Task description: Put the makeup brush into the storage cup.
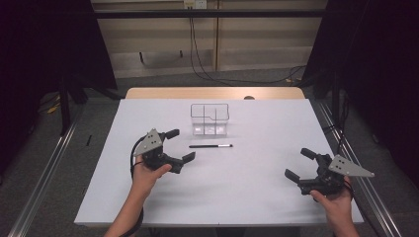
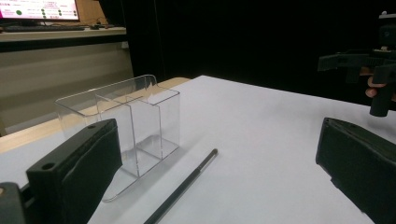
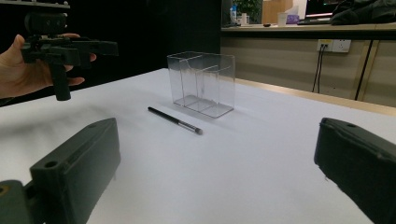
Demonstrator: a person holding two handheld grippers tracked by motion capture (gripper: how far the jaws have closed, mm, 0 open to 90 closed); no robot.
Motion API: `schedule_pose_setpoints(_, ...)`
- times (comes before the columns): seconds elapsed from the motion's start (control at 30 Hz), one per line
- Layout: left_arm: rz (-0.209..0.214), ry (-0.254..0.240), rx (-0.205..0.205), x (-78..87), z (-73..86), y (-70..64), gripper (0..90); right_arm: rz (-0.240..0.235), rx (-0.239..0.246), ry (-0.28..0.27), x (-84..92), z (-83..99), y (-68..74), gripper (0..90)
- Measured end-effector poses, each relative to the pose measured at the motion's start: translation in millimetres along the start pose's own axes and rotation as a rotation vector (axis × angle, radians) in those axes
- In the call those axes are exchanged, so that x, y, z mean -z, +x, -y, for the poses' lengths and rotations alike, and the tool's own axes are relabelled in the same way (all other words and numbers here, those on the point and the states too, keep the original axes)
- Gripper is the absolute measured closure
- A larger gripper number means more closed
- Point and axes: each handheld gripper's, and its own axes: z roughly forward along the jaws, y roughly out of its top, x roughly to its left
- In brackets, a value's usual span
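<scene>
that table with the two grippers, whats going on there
A person holds a gripper in each hand over a white table. Both grippers are open and hold nothing. The left gripper hovers close to a thin black brush that lies flat on the table, just in front of a clear organizer with compartments, which looks empty. The right gripper sits farther off, near the table's right edge. Nothing has been picked up; the brush seems to be the likely target.
</scene>
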Motion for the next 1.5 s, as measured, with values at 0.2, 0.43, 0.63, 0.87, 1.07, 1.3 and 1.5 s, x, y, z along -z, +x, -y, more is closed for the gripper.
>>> schedule_pose_setpoints(0.2,0.005,0.001,0.001,-6.7,0.4,1.1,0.0,-0.003,0.002,0.004,-0.1,0.1,0.0,0.3)
schedule_pose_setpoints(0.43,0.01,0.007,-0.003,-13.2,0.1,0.4,0.0,-0.004,0.003,0.006,-0.3,0.2,0.3,0.2)
schedule_pose_setpoints(0.63,0.025,-0.002,0.001,-19.3,-3.1,0.6,0.0,-0.009,0.008,0.007,-0.5,0.1,0.7,0.2)
schedule_pose_setpoints(0.87,0.03,-0.002,0.003,-26.0,-4.0,1.8,0.0,-0.009,0.006,0.006,0.0,0.2,0.5,0.3)
schedule_pose_setpoints(1.07,0.04,-0.001,0.01,-32.0,-3.0,2.6,0.0,-0.008,0.007,0.008,-0.2,0.3,0.7,0.3)
schedule_pose_setpoints(1.3,0.052,0.012,0.011,-40.3,-1.9,3.9,0.0,-0.008,0.009,0.007,0.2,0.1,0.8,0.3)
schedule_pose_setpoints(1.5,0.064,0.014,0.016,-49.3,-0.7,3.5,0.0,-0.007,0.009,0.008,0.4,0.1,0.9,0.3)
